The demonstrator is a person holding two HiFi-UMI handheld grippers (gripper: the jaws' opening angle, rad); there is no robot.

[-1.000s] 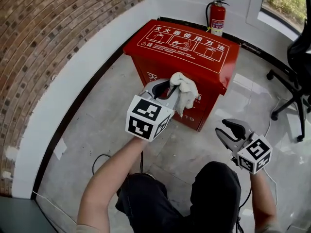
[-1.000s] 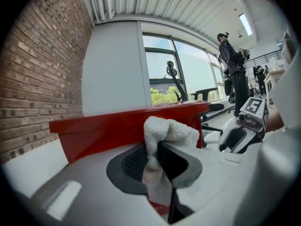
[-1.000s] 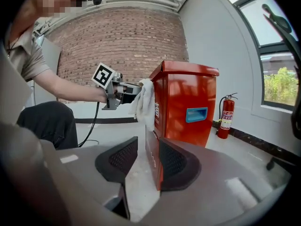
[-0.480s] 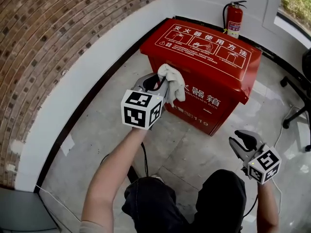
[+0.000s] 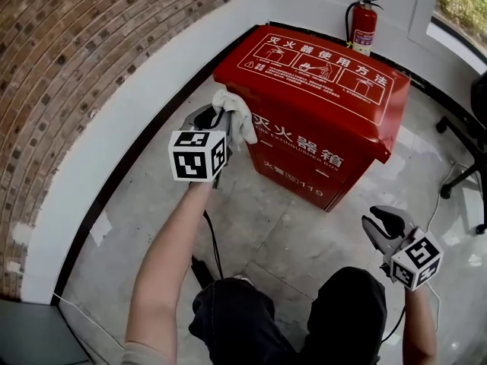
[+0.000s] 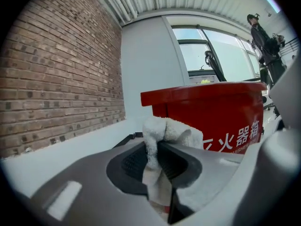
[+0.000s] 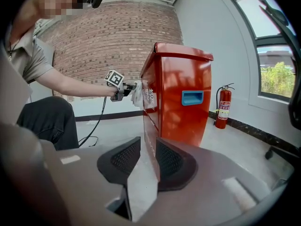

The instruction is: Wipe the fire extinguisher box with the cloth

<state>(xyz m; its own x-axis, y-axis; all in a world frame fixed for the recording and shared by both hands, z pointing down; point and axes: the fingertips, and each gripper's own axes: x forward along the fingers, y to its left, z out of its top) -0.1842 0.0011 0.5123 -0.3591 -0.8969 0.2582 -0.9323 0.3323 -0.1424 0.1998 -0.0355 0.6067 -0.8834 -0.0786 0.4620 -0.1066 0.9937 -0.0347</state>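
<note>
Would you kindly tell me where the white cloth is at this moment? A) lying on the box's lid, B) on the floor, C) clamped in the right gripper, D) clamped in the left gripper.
D: the left gripper has its jaws shut on the cloth beside the red box front, while the right gripper holds nothing.

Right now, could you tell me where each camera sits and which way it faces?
Head view: on the person's head, steeply down at the red box; both forearms, left gripper, right gripper show.
Left gripper view: low, along jaws shut on the cloth, toward the box front.
Right gripper view: along its empty, parted jaws at the box side; the person's arm shows.
Shared: head and right gripper views both show the left gripper's cloth at the box.
</note>
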